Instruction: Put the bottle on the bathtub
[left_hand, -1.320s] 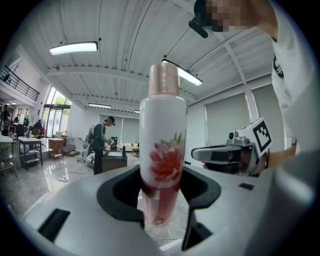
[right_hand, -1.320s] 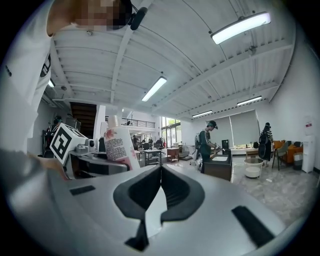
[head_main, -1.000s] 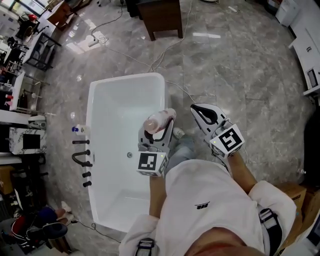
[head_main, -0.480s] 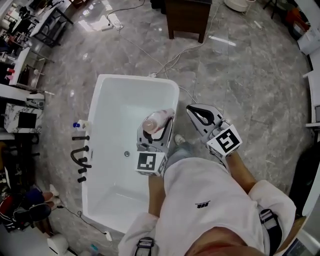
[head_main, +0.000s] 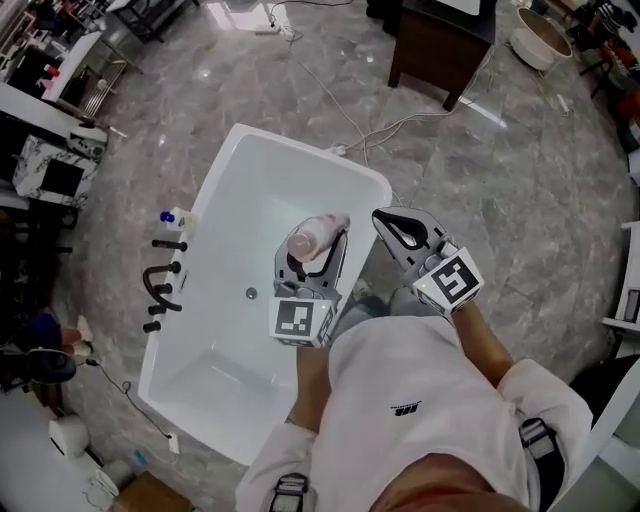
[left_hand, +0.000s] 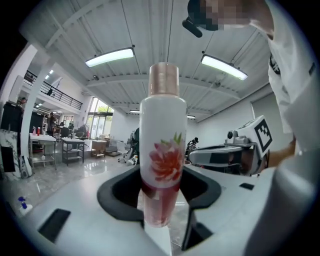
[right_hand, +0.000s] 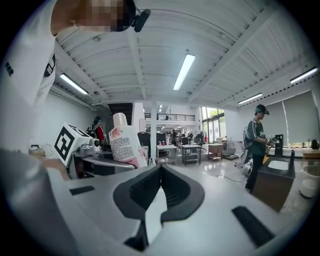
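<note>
A white bottle with a pink flower print and a pinkish cap (head_main: 313, 237) (left_hand: 162, 165) stands upright between the jaws of my left gripper (head_main: 318, 252) (left_hand: 161, 210), which is shut on its lower part. In the head view it hangs over the right side of the white bathtub (head_main: 225, 330). My right gripper (head_main: 401, 229) (right_hand: 159, 200) is just right of the tub's right rim, over the floor, shut with nothing in it. The bottle (right_hand: 125, 142) also shows at the left of the right gripper view.
Black taps (head_main: 160, 290) and a small blue-capped bottle (head_main: 169, 216) sit on the tub's left rim. A drain (head_main: 251, 293) lies in the tub floor. Cables (head_main: 350, 120) cross the grey marble floor toward a dark wooden cabinet (head_main: 445, 45). A person (right_hand: 256, 145) stands at the far right.
The head view has swung, so the tub now lies more diagonal and further left. Both grippers and the bottle keep about the same place relative to my body.
</note>
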